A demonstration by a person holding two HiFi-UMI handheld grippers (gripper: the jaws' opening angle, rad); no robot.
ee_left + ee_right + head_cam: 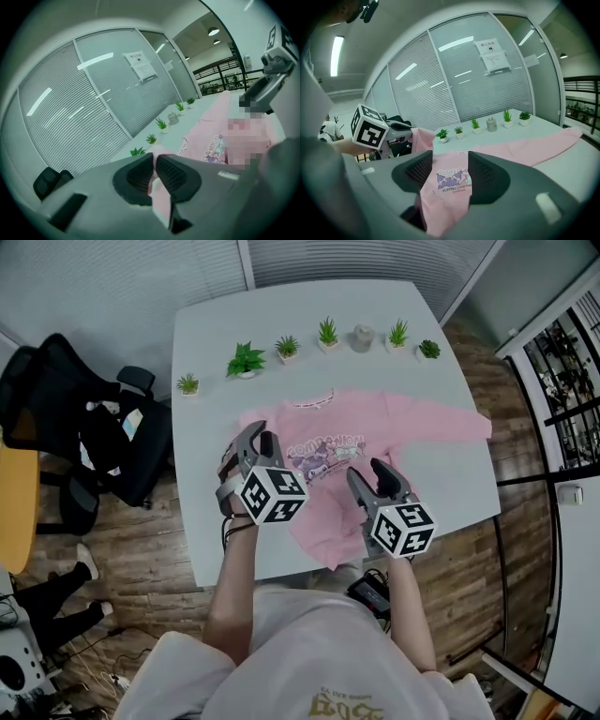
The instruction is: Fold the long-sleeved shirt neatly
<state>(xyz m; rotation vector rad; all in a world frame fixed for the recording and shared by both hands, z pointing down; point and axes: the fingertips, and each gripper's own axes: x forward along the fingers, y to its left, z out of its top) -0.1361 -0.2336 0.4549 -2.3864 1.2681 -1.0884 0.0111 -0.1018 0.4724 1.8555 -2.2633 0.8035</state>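
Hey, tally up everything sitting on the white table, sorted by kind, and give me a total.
Small potted plants: 6
Grey jar: 1
Pink long-sleeved shirt: 1
Total: 8

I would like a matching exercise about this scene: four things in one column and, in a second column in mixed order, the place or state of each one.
Things:
1. left gripper
2. right gripper
3. plants
4. chair

Places or states:
A. in a row along the far edge of the table
B. open, over the shirt
C. on the floor, left of the table
D. shut on pink cloth of the shirt

Pairs: 1-D, 2-B, 3-A, 4-C
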